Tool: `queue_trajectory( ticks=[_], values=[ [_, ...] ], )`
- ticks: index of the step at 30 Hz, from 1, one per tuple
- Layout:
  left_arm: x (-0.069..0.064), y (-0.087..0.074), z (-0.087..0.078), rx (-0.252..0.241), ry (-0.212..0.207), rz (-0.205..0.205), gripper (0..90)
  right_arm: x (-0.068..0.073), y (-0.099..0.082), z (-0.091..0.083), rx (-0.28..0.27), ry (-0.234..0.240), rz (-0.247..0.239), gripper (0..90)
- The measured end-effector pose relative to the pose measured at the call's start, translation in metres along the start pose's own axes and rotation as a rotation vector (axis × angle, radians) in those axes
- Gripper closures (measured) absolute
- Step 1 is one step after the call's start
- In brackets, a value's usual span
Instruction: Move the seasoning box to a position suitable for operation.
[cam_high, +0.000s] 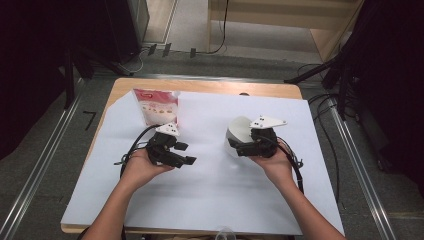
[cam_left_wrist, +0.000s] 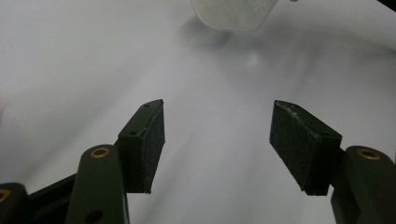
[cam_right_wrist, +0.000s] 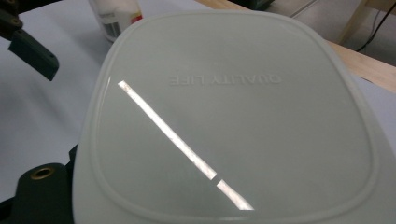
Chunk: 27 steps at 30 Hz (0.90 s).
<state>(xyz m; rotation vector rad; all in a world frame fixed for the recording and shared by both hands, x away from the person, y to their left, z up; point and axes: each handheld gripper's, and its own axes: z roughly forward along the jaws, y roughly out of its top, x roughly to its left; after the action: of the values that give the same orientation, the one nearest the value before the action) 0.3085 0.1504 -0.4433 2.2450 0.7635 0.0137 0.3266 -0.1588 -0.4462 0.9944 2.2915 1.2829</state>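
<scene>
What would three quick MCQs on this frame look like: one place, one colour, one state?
1. Where is the pouch?
A. On the sheet, at its far left, beyond the left gripper
B. Between the right gripper's jaws
C. On the floor

2. What colour is the container?
A. Black
B. White
C. Red

3. How does the left gripper stand?
A. Shut on the pouch
B. Open, nothing between its jaws
C. Shut on the container

Key: 1 A, since the high view shows the pouch standing just past the left gripper. 2 B, since the container looks milky white in the high view and the right gripper view. 3 B, since the left gripper view shows the pads wide apart over bare sheet.
</scene>
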Motion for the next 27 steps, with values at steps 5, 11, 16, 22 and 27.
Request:
queue_trajectory(
  ticks=[5, 11, 16, 22, 27],
  values=[
    [0.001, 0.000, -0.002, -0.008, 0.006, -0.009, 36.7, 0.015, -0.002, 0.004, 0.009, 0.037, -0.016, 15.2],
    [0.000, 0.000, -0.002, -0.006, 0.009, -0.008, 36.8, 0.029, -0.006, 0.010, 0.034, 0.078, -0.044, 15.2],
    [0.001, 0.000, -0.001, -0.006, 0.002, -0.005, 36.8, 0.040, -0.010, 0.020, 0.055, 0.106, -0.065, 15.2],
    [0.001, 0.000, -0.001, -0.003, 0.007, -0.003, 36.8, 0.044, -0.014, 0.024, 0.059, 0.113, -0.086, 15.3],
    [0.001, 0.000, 0.000, -0.004, 0.001, -0.005, 36.8, 0.043, -0.015, 0.024, 0.048, 0.112, -0.077, 15.2]
  ],
)
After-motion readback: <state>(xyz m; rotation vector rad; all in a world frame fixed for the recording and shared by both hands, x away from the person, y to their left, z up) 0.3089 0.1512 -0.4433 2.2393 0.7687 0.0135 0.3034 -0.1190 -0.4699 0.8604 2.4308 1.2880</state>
